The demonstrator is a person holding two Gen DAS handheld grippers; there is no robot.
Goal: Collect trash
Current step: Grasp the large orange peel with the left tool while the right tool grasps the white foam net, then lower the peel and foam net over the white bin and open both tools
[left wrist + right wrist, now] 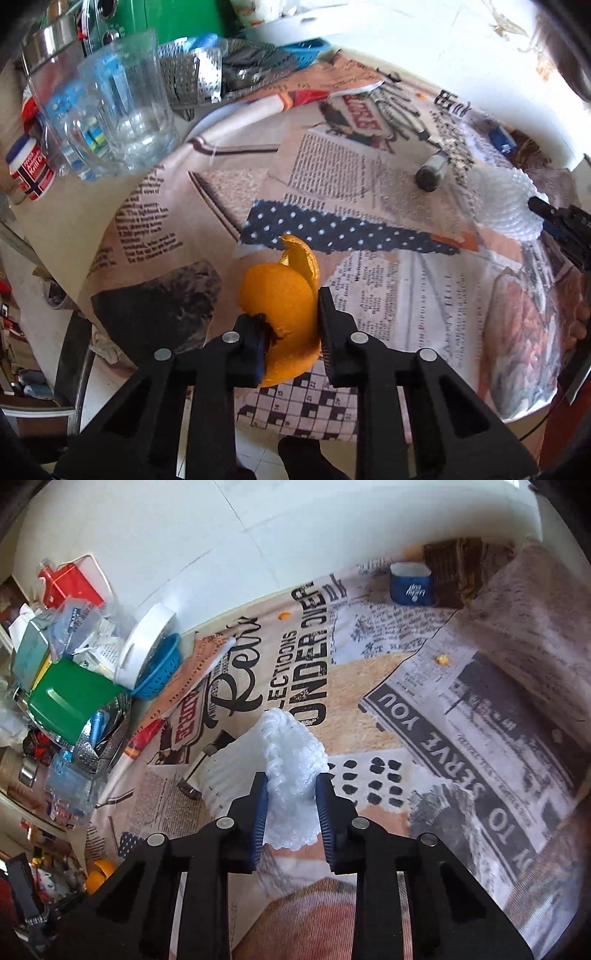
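We list first the surface [92, 229], round and covered by a cloth [369, 192] printed with newspaper pages and a crossword.

Next, at its far left edge in the left wrist view, a heap of kitchen things: a green box [70, 698], a perforated metal strainer [195, 74], a blue basket [159, 672] under a white lid [147, 642], and a clear glass mug [125, 107] nearest to us.

Then our left gripper [288, 332], its fingers [332, 332] pinching an orange peel [280, 295] held just over the cloth near the crossword at the near edge.

Our right gripper [291, 812] has its fingers [258, 812] closed on a white foam net [291, 760], held above the middle of the cloth; in the left wrist view this same net [506, 199] sits at the right side of the cloth.

Smaller items: a white bottle with a red and blue label [31, 170] beside the mug, a white-handled tool [240, 118] lying behind it, a blue packet [412, 583] at the far edge, touching a brown block [458, 572], and a small dark cylinder [432, 171] lying on its side on the cloth.

Smallest, two orange crumbs [442, 660] lie on the cloth, well apart.
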